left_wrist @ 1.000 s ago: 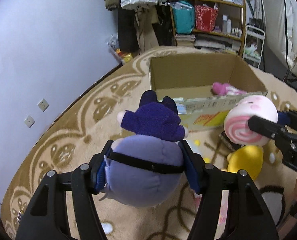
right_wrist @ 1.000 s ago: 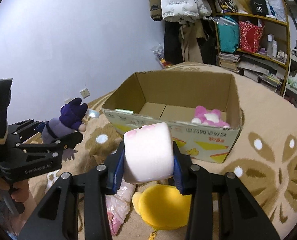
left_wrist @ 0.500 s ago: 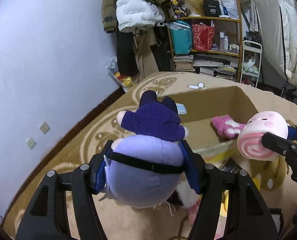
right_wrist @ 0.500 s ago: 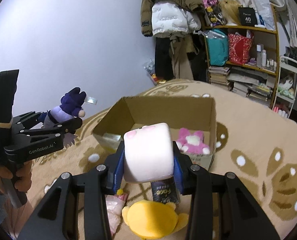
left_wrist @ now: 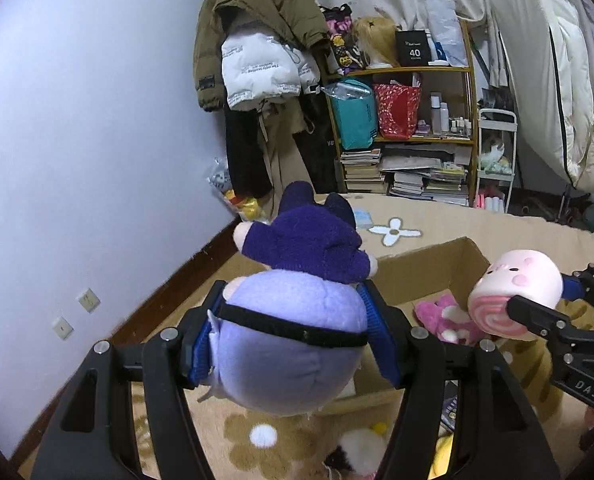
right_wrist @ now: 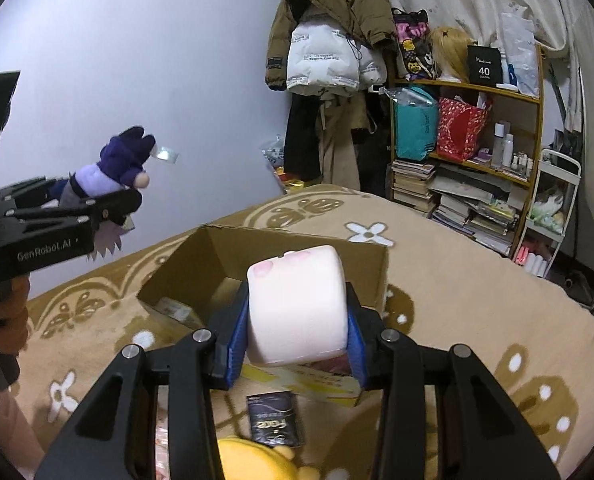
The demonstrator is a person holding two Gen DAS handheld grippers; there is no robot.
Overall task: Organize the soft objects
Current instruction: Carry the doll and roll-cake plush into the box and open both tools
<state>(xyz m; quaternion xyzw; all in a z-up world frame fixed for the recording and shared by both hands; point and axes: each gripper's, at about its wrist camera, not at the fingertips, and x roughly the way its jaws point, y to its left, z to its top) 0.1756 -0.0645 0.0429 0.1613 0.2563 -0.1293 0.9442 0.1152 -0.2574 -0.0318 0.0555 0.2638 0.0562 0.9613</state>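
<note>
- Rug (right_wrist: 477, 320): the beige patterned floor covering carries everything. The box sits on it ahead of both your grippers, and loose items lie on it near you.
- Box (right_wrist: 185, 276): open-topped cardboard, its mouth facing up. In the right wrist view it lies straight ahead and below your right gripper; in the left wrist view it lies ahead, below and a little to the right of your left one. A pink plush (left_wrist: 441, 320) already lies inside, toward the right end.
- Purple plush (left_wrist: 293, 332): your left gripper (left_wrist: 293, 336) is clamped on its round lilac body, the dark purple head pointing forward. It hangs above the box's near left rim, not yet clearly over the opening.
- Roll plush (right_wrist: 297, 304): your right gripper (right_wrist: 295, 320) is clamped on its sides, its long axis running forward along the fingers. It sits above the near wall of the box, and looks the nearer of the two to the opening.
- Judgement: the drop turns on getting each toy past the near rim. Carry the right one forward and down first; bring the left forward and rightward.
- Yellow plush (right_wrist: 253, 460) and a dark packet (right_wrist: 275, 418): on the rug just below your right gripper, outside the box.
</note>
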